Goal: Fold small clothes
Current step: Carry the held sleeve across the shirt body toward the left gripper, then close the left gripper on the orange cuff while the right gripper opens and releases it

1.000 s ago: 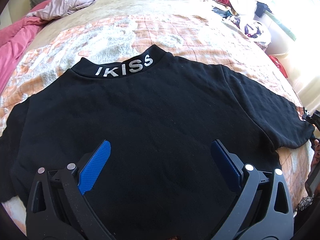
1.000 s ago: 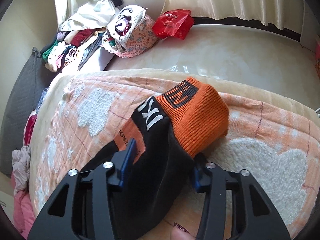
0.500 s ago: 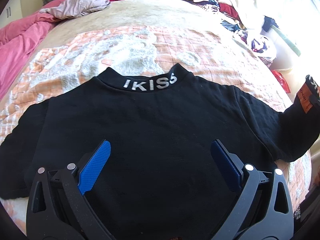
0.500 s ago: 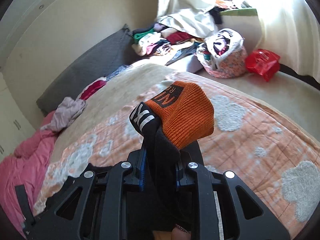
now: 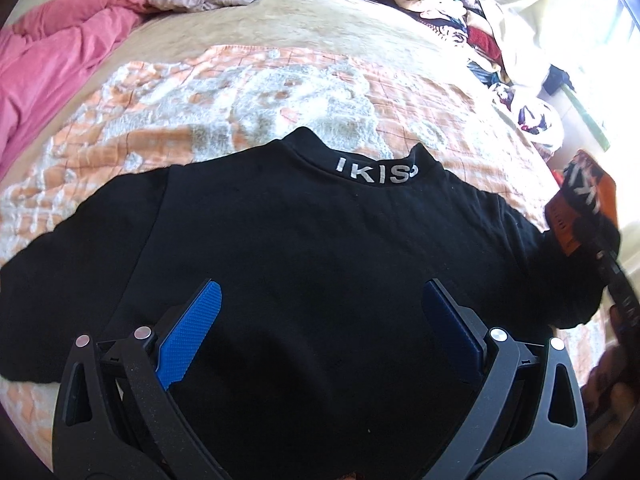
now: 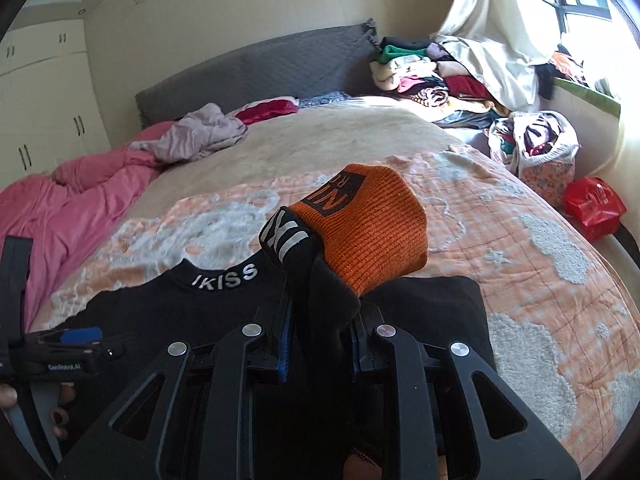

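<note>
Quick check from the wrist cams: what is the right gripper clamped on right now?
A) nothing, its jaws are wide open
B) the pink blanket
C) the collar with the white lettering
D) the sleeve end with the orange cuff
D: in the right wrist view the right gripper pinches the black sleeve just below its orange cuff, lifted above the black top.

The shirt (image 5: 304,264) lies flat on the blanket (image 5: 248,92) on the bed (image 6: 320,128), collar toward the headboard (image 6: 256,68); a clothes pile (image 6: 440,76) sits at the far right.
</note>
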Demonstrator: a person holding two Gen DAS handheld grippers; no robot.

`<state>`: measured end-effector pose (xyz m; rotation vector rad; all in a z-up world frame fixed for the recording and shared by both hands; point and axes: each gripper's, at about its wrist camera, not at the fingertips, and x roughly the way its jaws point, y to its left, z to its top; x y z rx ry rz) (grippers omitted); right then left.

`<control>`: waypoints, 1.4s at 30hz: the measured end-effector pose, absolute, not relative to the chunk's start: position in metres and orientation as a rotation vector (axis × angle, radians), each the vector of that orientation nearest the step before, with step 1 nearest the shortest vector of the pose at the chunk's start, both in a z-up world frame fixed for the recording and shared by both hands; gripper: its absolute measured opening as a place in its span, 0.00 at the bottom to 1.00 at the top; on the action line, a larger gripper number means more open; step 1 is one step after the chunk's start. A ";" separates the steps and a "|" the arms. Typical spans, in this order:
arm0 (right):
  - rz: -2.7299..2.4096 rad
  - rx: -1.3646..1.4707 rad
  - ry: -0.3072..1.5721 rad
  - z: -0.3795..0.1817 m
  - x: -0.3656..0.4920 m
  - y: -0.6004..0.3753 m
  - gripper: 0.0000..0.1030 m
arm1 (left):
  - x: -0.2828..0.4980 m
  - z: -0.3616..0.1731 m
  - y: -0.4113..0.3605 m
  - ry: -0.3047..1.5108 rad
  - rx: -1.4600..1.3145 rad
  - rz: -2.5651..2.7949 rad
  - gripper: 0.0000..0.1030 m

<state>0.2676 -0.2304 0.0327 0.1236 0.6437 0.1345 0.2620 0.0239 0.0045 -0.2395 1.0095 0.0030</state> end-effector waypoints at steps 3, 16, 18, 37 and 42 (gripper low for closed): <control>0.162 0.088 0.659 0.028 0.270 -0.215 0.19 | 0.258 0.003 0.037 1.013 -0.316 -0.027 0.91; 0.361 0.110 0.809 0.003 0.272 -0.186 0.52 | 0.258 -0.012 0.041 1.044 -0.520 -0.148 0.91; 0.398 0.123 0.816 0.008 0.268 -0.187 0.57 | 0.257 -0.013 0.037 1.048 -0.528 -0.160 0.91; 0.229 0.275 0.722 0.038 0.261 -0.275 0.60 | 0.267 -0.045 -0.019 1.124 -0.606 -0.209 0.20; 0.124 0.233 0.746 0.035 0.264 -0.295 0.62 | 0.266 -0.026 -0.022 1.076 -0.555 -0.239 0.05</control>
